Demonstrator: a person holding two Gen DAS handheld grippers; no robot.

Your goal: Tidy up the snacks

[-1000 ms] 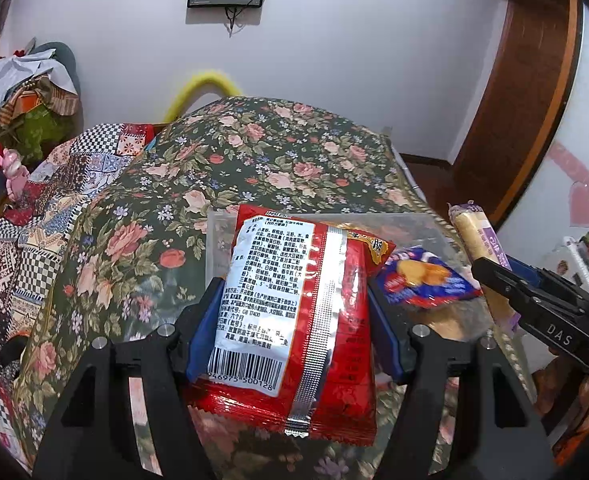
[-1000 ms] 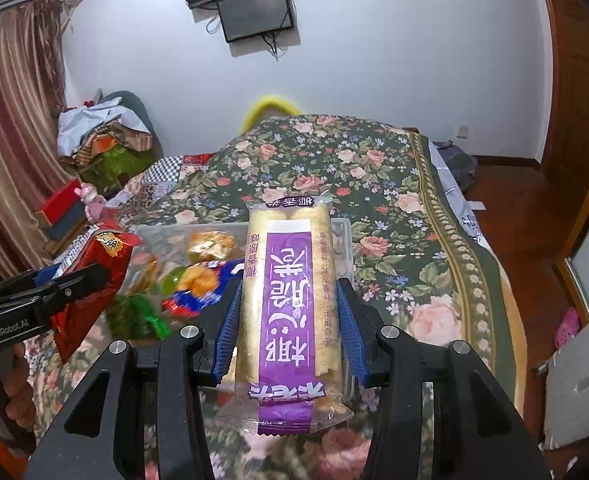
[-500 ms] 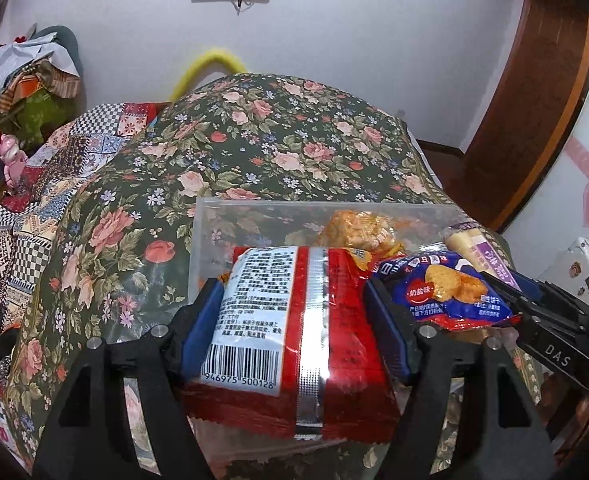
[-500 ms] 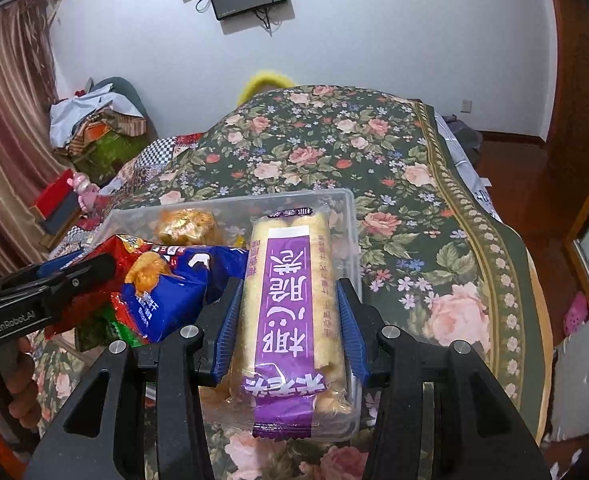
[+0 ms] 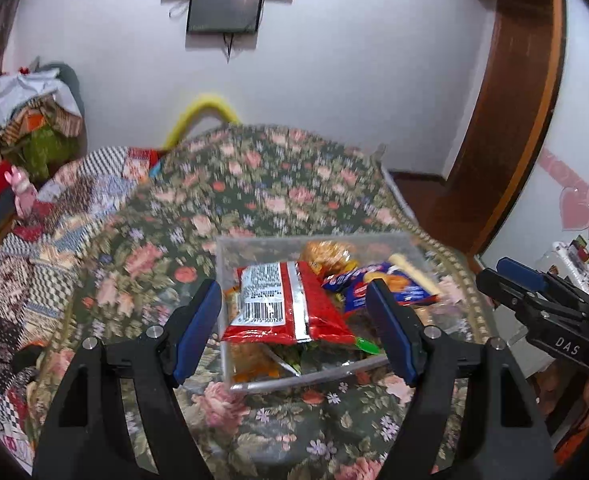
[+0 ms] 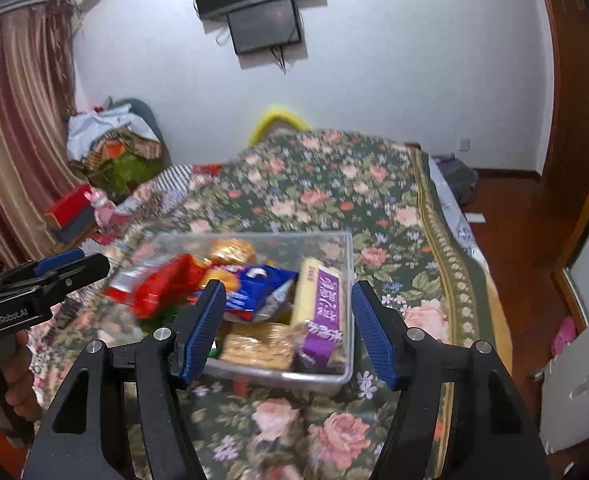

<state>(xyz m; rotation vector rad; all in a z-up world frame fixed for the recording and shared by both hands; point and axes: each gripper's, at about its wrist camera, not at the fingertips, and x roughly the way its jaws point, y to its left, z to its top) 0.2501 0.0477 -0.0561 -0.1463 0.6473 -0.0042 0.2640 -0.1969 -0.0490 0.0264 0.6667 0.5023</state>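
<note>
Both the left tongs (image 5: 296, 326) and right tongs (image 6: 286, 330) gape wide, holding nothing. In the clear bin (image 6: 344, 376) on the bed (image 6: 334, 184), the red packet (image 5: 290, 304) lies at 9 o'clock and the purple-labelled pack (image 6: 321, 298) at 3 o'clock.

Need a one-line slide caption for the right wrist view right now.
Open right gripper over a clear bin on the floral bedspread, purple-label snack pack lying inside among other snacks.

"DAS" in white on the black body of the right gripper (image 5: 534, 300), seen from the left wrist. "GenRobot.AI" on the body of the left gripper (image 6: 60, 270), seen from the right wrist. Barcode on the red snack bag (image 5: 286, 304), digits ending "500128". White Chinese characters on the purple-banded snack pack (image 6: 322, 300), not legible.
</note>
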